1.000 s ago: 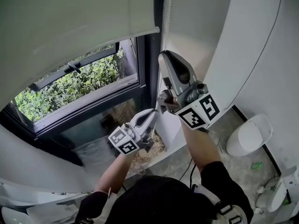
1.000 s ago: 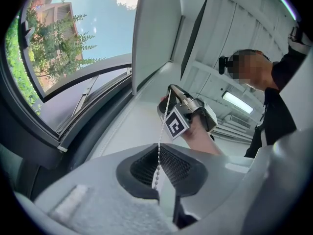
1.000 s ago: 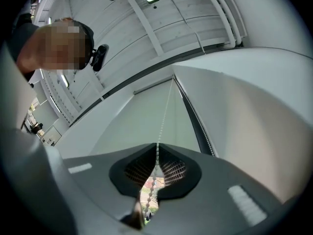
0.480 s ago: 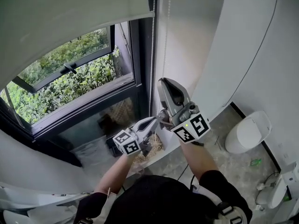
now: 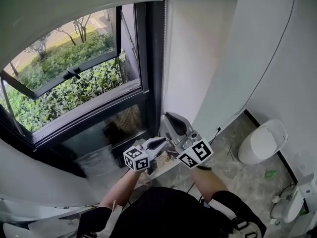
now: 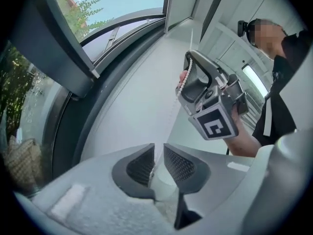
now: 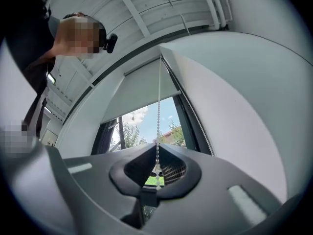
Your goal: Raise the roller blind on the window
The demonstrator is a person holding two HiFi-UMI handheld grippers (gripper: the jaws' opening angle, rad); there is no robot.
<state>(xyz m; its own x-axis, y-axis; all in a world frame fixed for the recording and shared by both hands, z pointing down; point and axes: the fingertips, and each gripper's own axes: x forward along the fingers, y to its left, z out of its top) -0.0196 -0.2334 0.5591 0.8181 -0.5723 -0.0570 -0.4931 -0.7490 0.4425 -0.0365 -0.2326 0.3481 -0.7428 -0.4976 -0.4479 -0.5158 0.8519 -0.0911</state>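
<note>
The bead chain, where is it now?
In the right gripper view the bead chain hangs along the right edge of the window, beside the roller blind, and is pinched in the right gripper.

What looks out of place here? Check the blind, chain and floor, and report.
Straw-like litter lies on the floor under the window, and a small green scrap near the toilet. The roller blind and bead chain look intact.

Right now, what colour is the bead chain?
White; the bead chain shows best in the right gripper view.
</note>
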